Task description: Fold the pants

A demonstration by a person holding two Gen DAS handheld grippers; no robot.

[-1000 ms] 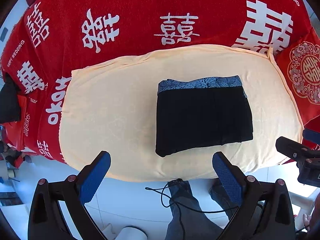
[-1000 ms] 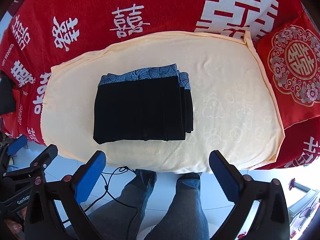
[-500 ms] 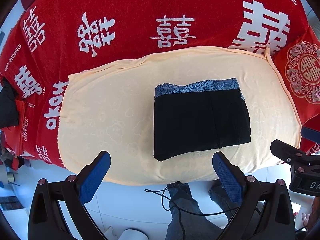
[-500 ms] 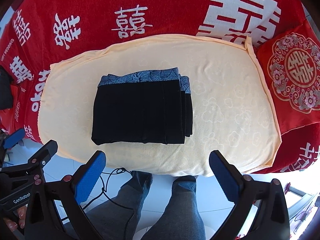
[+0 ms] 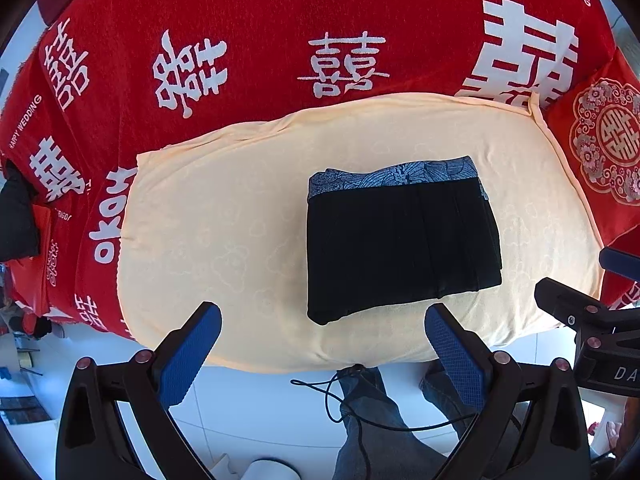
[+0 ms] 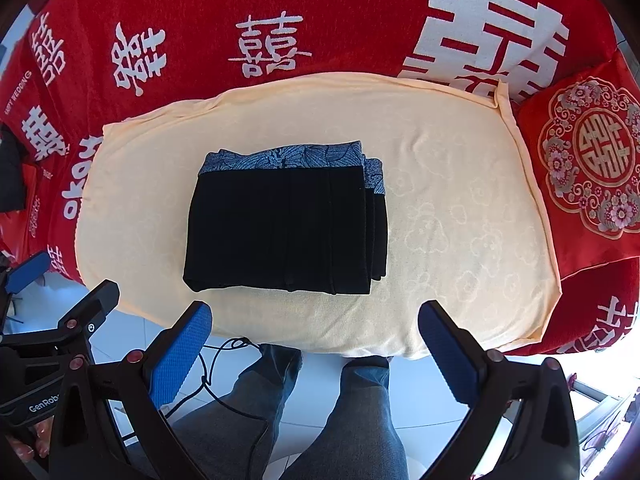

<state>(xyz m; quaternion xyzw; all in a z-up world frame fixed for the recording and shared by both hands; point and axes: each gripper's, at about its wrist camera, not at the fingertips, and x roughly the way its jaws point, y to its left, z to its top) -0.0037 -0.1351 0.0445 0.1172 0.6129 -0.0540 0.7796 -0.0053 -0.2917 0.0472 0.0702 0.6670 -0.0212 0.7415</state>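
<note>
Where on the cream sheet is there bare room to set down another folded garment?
Bare sheet lies between the folded pants and the embroidered cushion, and on the pants' other side toward the red blanket. The near strip before both open grippers is narrow.

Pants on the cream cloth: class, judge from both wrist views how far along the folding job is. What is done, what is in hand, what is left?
Done: the pants lie as a compact stacked rectangle on the cream cloth, patterned waistband on top. In hand: nothing; the left gripper and right gripper are both open, short of the pants. Left: apparently nothing, perhaps squaring the offset layers.
</note>
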